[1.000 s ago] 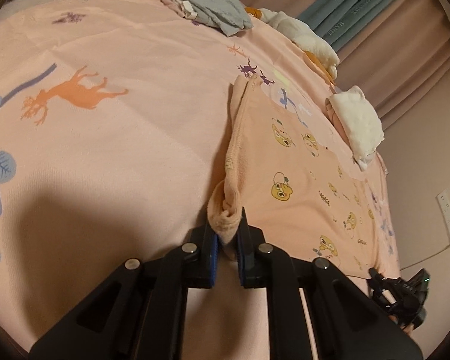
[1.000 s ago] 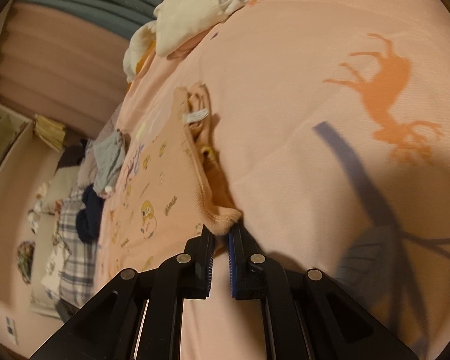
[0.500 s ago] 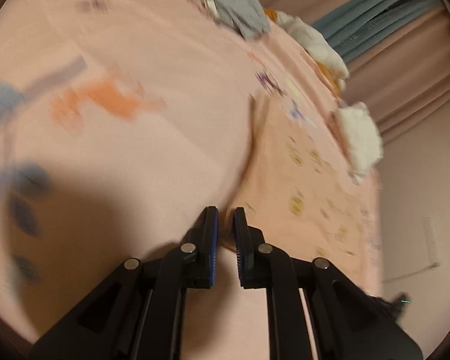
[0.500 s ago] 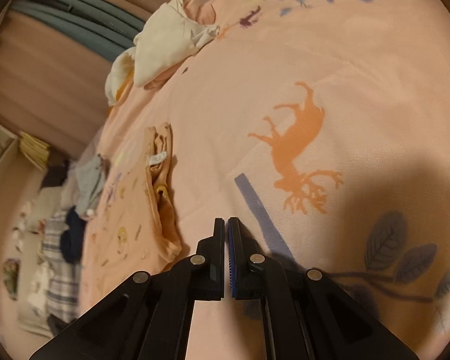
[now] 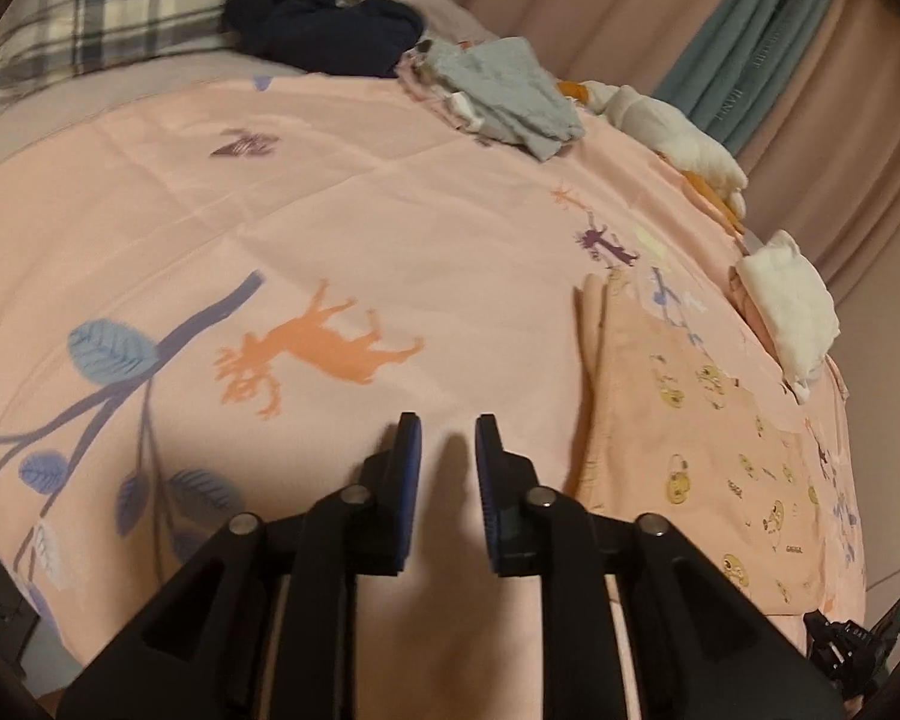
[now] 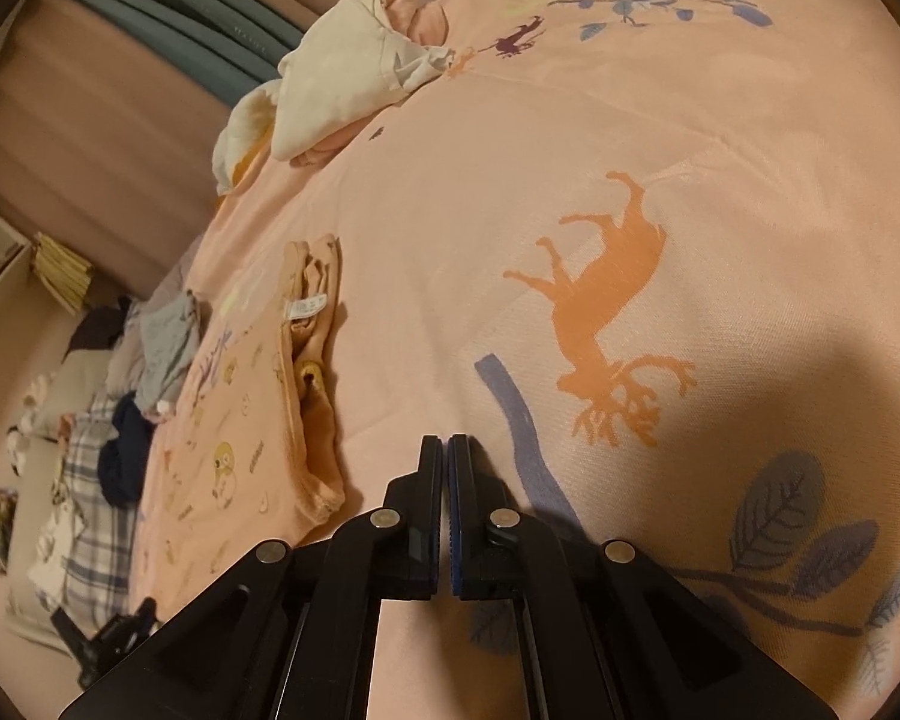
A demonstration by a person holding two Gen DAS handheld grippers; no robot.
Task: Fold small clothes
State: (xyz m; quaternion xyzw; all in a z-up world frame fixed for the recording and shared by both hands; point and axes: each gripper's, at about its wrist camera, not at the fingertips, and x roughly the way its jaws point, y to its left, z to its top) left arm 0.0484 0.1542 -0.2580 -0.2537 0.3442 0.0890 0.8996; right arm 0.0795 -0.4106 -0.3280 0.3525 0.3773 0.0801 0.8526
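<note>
- Our left gripper (image 5: 447, 441) is hanging over the pink bedspread (image 5: 390, 228) with its jaws parted and nothing between them.
- Our right gripper (image 6: 447, 456) has its jaws pressed together, blue pads almost touching, and there's no cloth caught in there.
- The thing we're folding is a small peach garment with little yellow cartoon prints (image 5: 690, 420). It's lying flat on the bedspread, off to the right of the left gripper and apart from it.
- From the right wrist view the same garment (image 6: 252, 414) sits to the left of the closed jaws, near but not touching. Its long edge looks doubled over into a thick roll, and a white care label (image 6: 305, 306) shows near the far end.
- The orange deer print (image 5: 318, 354) on the bedspread is just beyond the left gripper tips, with blue leafy branches (image 5: 108, 360) further left.
- Other laundry sits along the far side: a grey-blue piece (image 5: 510, 93), a dark navy heap (image 5: 330, 21), a cream bundle (image 5: 672, 138) and a folded white item (image 5: 789, 306).
- A plaid blanket (image 5: 120, 6) is at the top left, and curtains (image 5: 750, 48) hang behind the bed.
</note>
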